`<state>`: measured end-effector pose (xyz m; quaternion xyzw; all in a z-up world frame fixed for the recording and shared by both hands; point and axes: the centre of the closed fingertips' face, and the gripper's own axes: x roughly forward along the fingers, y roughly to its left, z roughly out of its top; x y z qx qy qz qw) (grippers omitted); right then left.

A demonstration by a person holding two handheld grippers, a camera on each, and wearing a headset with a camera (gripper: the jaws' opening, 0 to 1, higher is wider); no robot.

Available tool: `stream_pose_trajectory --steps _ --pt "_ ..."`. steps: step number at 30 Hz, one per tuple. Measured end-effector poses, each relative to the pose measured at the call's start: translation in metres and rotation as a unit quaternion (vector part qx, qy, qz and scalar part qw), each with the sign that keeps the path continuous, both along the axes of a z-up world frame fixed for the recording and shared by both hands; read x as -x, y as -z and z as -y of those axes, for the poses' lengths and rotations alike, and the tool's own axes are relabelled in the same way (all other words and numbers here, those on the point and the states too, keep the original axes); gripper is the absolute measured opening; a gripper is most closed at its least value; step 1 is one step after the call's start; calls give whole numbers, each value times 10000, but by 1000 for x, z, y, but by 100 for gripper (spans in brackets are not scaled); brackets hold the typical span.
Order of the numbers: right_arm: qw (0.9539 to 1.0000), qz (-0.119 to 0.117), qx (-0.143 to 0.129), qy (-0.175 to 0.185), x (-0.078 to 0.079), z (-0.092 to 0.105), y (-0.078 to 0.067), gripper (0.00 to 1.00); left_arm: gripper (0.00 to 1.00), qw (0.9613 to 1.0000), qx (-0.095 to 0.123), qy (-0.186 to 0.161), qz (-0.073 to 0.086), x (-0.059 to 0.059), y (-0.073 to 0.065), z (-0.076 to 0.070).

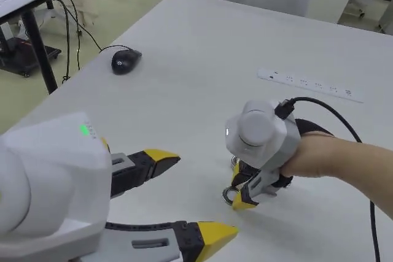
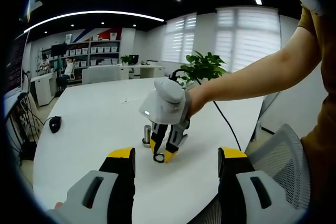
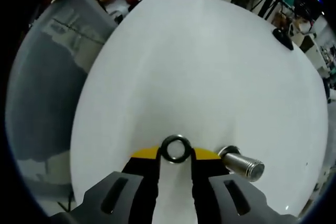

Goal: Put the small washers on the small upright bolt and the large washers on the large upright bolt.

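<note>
Your right gripper's (image 3: 176, 155) jaws are pinched on a washer (image 3: 176, 138), holding it by its rim at the very tips. That grip leaves the hole clear and the ring lying roughly flat to the counter (image 3: 210, 56), which is how it needs to lie to drop over a thread. In the head view the gripper (image 1: 242, 197) points steeply down, with the washer (image 1: 228, 196) low at the tips. Whether the washer touches the counter there I cannot tell.

The bolt (image 3: 241, 163) stands upright just beside the jaws, apart from the washer and not yet under it. In the head view the bolt (image 1: 235, 162) sits on the far side of the tips, half hidden by them. I see one bolt here and can't judge whether it is the small or the large one, so check the match before you thread. My read is that you will have to lift the ring above the bolt's top, centre the hole over it, then let go. With so shallow a pinch, a knock against the bolt could twist the ring out.

Your left gripper (image 1: 193, 194) hangs near and to the left, with its jaws wide apart and nothing between them. It is clear of the work, and its view takes in the right gripper (image 2: 164, 150), the washer (image 2: 158, 157) and the bolt (image 2: 147, 132).

A mouse (image 1: 126, 61) lies far left and a power strip (image 1: 310, 83) far right, both well apart from the job.
</note>
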<state>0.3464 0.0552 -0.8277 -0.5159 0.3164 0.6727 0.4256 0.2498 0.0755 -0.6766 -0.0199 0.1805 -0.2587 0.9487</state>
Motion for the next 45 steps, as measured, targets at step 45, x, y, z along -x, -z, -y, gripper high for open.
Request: stream_pose_trajectory --steps 45 --pt "9966 571 -480 363 -59 4 -83 22 63 9999 -63 100 13 -4 -1 6"
